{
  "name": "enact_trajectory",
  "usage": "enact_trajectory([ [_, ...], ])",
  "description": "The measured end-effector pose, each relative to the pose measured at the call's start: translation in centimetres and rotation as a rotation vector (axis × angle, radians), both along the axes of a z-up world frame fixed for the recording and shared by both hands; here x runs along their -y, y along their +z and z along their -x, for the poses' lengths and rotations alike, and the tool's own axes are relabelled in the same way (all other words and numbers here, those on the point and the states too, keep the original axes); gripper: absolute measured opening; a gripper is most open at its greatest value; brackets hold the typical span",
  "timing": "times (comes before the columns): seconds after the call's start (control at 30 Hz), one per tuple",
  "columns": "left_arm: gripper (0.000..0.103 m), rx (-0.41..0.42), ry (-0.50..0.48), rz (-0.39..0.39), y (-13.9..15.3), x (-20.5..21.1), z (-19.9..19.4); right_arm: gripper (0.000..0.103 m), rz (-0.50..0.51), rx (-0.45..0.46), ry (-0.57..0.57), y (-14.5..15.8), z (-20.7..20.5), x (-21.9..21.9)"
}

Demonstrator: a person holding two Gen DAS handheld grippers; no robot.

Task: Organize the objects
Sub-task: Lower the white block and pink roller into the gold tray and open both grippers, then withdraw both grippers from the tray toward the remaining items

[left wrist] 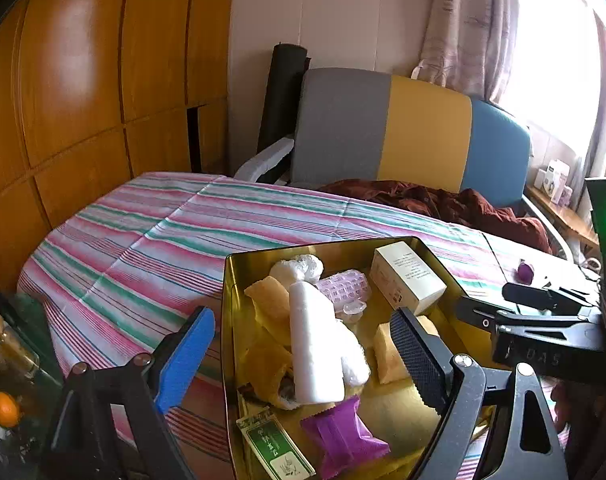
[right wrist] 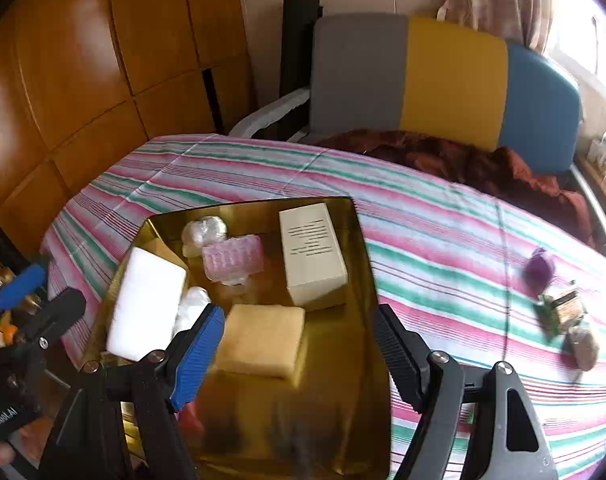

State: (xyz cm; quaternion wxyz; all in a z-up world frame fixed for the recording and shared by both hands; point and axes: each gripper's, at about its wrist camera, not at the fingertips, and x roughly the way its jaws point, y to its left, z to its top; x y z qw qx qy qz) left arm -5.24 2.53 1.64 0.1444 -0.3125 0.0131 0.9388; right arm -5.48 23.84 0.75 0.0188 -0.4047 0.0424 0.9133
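A gold metal tin (left wrist: 229,320) (right wrist: 367,280) sits on the striped tablecloth. It holds a cream box (left wrist: 407,278) (right wrist: 313,254), a white foam block (left wrist: 313,344) (right wrist: 147,304), a pink blister pack (left wrist: 345,288) (right wrist: 233,258), a yellow sponge (right wrist: 263,340) (left wrist: 387,354), a purple packet (left wrist: 343,436) and a green sachet (left wrist: 275,446). My left gripper (left wrist: 303,360) is open and empty over the tin's near left. My right gripper (right wrist: 299,354) is open and empty above the sponge; it also shows in the left wrist view (left wrist: 543,320).
A purple packet (right wrist: 539,266) (left wrist: 525,271), a green-and-brown packet (right wrist: 563,306) and a grey object (right wrist: 585,346) lie on the cloth at right. A striped chair (right wrist: 455,80) with a brown cloth stands behind the table. Clutter with an orange (left wrist: 5,408) sits at left.
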Motion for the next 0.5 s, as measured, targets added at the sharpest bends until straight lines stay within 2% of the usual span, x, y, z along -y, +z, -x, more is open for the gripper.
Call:
enact_trajectory([
  [0.27, 0.09, -0.023, -0.034, 0.025, 0.6, -1.2, -1.6, 0.079, -0.083, -0.032, -0.022, 0.0, -2.2, -0.3],
  [0.5, 0.09, -0.042, -0.075, 0.055, 1.2, -2.7, -2.8, 0.079, -0.075, -0.044, -0.048, 0.3, -3.4, -1.7],
])
